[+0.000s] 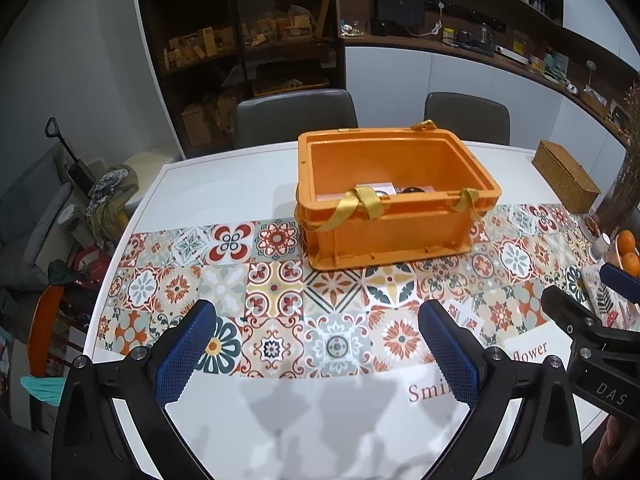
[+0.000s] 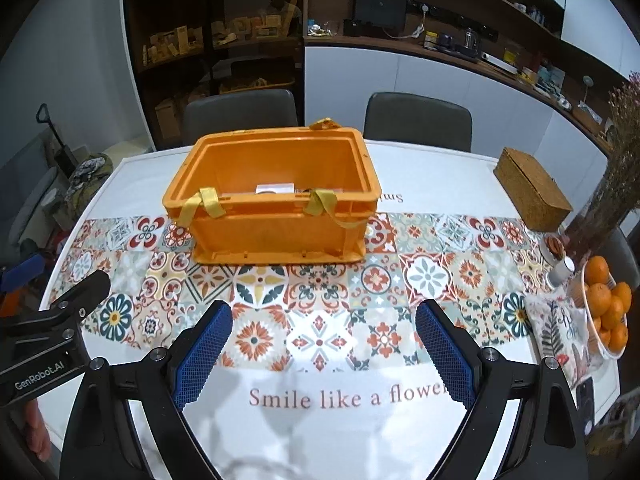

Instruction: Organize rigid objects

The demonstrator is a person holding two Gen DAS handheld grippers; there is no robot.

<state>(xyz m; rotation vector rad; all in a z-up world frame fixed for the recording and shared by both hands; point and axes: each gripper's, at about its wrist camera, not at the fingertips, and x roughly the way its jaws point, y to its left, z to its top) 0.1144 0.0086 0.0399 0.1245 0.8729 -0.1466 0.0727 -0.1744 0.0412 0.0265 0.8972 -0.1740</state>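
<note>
Showing oranges (image 2: 608, 304) fully only right wrist

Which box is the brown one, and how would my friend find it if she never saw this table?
Start at the big orange crate in the middle of the table. Look to its right, past the patterned tile runner, toward the far right edge. The brown woven box sits there alone on bare white; it is long, low and closed with a lid, unlike the open crate or the bowl of oranges nearer the camera.

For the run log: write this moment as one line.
left gripper open | right gripper open | both empty | orange crate on table
</note>
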